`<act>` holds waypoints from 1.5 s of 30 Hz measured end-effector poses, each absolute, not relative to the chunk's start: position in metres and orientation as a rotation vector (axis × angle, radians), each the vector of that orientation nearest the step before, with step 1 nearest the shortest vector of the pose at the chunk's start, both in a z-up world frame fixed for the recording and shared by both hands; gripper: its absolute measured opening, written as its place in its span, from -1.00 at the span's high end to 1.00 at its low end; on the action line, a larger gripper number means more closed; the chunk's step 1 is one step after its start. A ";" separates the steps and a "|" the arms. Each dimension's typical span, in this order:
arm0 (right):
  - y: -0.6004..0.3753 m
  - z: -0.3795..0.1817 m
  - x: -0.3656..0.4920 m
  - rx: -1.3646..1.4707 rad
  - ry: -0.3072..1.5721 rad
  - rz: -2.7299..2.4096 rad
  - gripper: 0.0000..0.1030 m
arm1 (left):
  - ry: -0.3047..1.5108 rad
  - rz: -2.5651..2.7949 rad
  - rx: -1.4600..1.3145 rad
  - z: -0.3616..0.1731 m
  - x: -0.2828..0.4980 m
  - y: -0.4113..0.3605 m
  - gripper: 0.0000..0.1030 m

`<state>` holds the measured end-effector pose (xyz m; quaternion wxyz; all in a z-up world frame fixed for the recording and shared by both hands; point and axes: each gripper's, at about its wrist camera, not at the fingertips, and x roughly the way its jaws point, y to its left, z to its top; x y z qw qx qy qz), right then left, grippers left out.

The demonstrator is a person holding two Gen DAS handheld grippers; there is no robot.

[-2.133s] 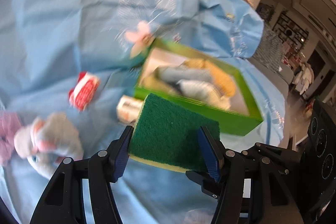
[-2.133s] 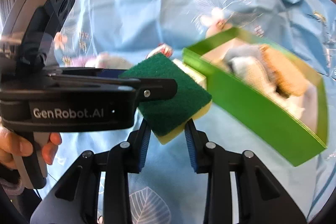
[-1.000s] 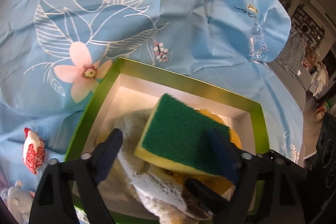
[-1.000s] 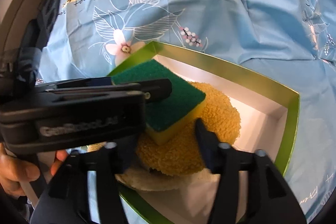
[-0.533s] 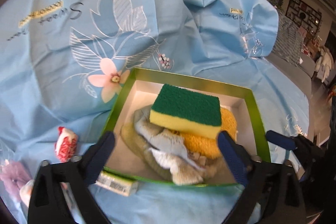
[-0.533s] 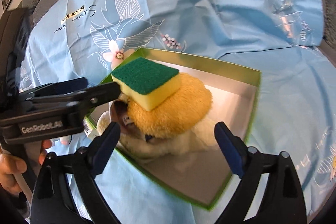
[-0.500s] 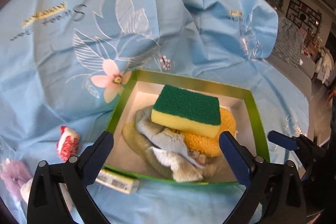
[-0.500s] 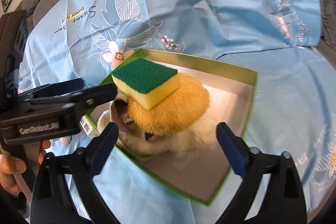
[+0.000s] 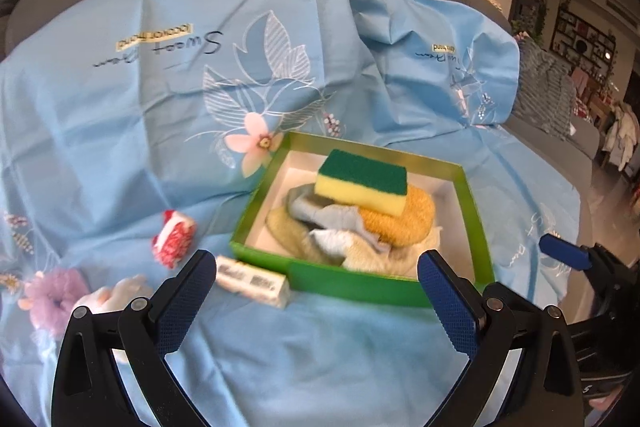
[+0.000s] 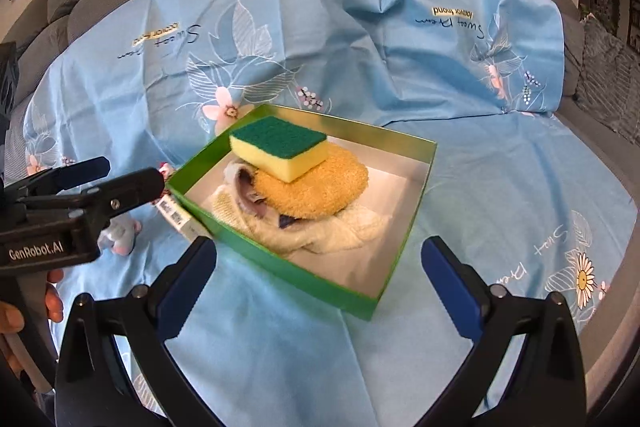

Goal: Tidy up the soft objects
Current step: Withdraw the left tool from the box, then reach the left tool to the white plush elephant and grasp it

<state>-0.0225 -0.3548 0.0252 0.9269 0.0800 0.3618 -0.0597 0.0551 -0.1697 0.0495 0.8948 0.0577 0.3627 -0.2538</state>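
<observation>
On the sofa, a blue sheet (image 10: pixel 440 59) printed "Sweet Dream"; green box (image 10: pixel 404 247) mid-sheet; sponge (image 10: pixel 280 149), green face up, lengthwise along the box's far wall; "GenRobot.AI" left gripper (image 9: pixel 316 291) and right gripper (image 10: pixel 320 277) spread wide, just opened, empty.

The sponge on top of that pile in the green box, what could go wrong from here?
1. The sponge sits high on the orange pad, overhanging it, so it could slide off.
2. The pile rises above the green box rim; more items may spill.
3. The small carton touching the box may get knocked during further pickups.
</observation>
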 end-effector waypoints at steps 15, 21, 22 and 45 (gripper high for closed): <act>-0.303 0.033 -0.045 0.108 0.753 -0.061 -0.99 | 0.726 -0.487 0.093 0.049 0.015 -0.127 -0.96; -0.282 0.026 -0.044 0.062 0.770 -0.028 -0.99 | 0.766 -0.476 0.062 0.026 0.011 -0.100 -0.96; -0.277 0.023 -0.043 0.058 0.777 -0.018 -0.99 | 0.776 -0.473 0.053 0.021 0.011 -0.095 -0.96; -0.126 -0.060 0.047 -0.076 0.903 0.385 -0.99 | 0.900 -0.351 -0.284 -0.053 0.100 0.053 -0.96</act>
